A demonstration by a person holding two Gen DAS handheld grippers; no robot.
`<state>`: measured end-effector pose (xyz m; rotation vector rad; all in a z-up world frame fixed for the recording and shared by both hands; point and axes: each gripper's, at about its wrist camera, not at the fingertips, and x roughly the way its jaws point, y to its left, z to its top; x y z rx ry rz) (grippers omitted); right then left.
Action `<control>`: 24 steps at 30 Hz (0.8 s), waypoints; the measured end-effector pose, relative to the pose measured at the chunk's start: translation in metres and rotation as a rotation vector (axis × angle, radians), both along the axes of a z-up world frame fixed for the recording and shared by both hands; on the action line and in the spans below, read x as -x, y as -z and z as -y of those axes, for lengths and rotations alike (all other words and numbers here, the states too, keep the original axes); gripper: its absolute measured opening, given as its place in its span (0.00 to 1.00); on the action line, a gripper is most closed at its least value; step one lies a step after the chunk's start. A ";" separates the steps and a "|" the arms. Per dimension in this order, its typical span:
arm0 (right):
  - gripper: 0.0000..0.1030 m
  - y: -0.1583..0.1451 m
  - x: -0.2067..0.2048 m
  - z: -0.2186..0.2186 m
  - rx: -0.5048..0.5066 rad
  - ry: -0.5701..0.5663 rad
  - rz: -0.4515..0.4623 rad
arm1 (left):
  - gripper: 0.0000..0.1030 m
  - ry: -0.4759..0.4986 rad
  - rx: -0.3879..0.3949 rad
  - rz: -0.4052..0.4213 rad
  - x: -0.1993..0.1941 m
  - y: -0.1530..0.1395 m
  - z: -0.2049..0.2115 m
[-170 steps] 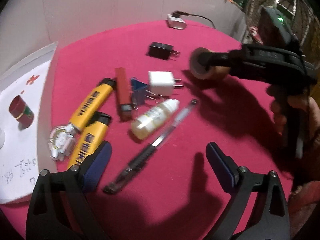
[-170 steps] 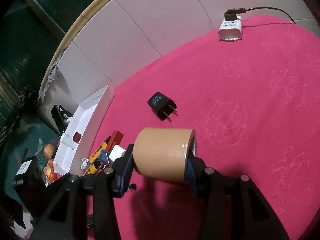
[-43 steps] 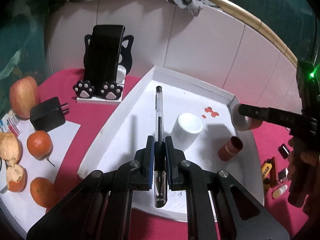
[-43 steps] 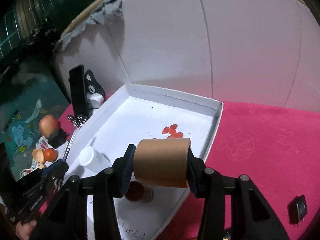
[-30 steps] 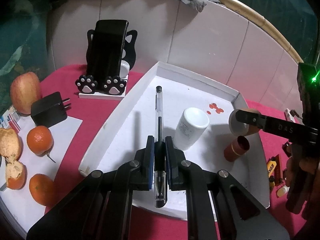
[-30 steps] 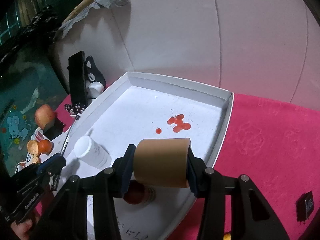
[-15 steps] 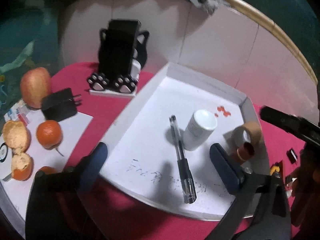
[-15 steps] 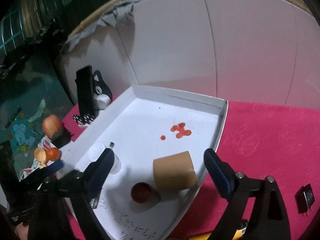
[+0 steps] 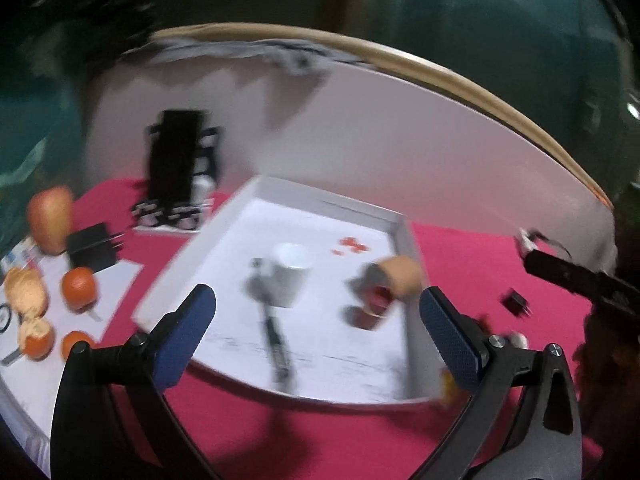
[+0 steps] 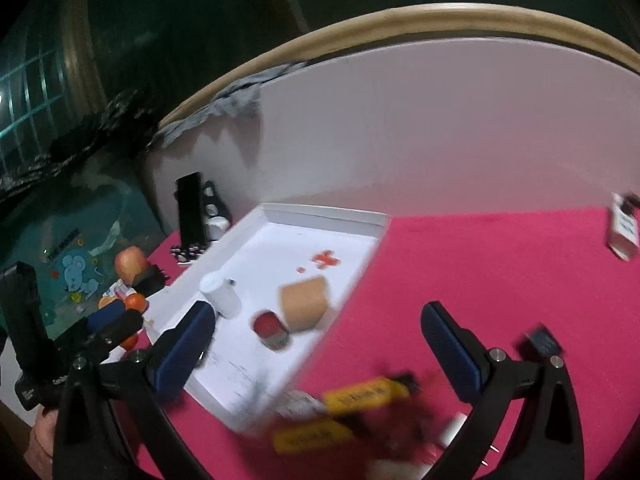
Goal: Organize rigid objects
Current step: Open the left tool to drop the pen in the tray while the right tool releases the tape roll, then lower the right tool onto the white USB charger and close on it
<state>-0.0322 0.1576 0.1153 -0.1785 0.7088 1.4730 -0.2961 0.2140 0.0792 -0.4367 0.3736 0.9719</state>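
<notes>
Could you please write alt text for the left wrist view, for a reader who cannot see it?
Blurred fisheye view: the left gripper with jaws wide open and empty over a white tray on a pink tablecloth. In the tray lie a pen, a white bottle, a brown tape roll and a small red container.

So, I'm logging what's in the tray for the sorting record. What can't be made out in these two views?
- Pen, left wrist view: motion blur smears it.
- Writing on the tray floor, both views: blurred and too small to read.
- Yellow items, right wrist view: blurred, labels unreadable.
- White bottle, right wrist view: its base sits behind the right gripper's fingers.
</notes>
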 end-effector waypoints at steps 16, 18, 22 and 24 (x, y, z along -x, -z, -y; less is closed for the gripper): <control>1.00 0.054 -0.080 0.072 0.098 0.154 -0.035 | 1.00 0.498 0.099 -0.141 -0.114 0.031 0.064; 1.00 0.053 -0.068 0.069 0.107 0.096 0.039 | 1.00 0.529 0.139 -0.136 -0.116 0.038 0.062; 0.86 0.054 -0.047 0.055 0.109 -0.012 0.097 | 1.00 0.583 0.181 -0.120 -0.119 0.044 0.064; 0.78 0.058 -0.041 0.048 0.127 -0.048 0.101 | 1.00 0.621 0.189 -0.115 -0.122 0.043 0.066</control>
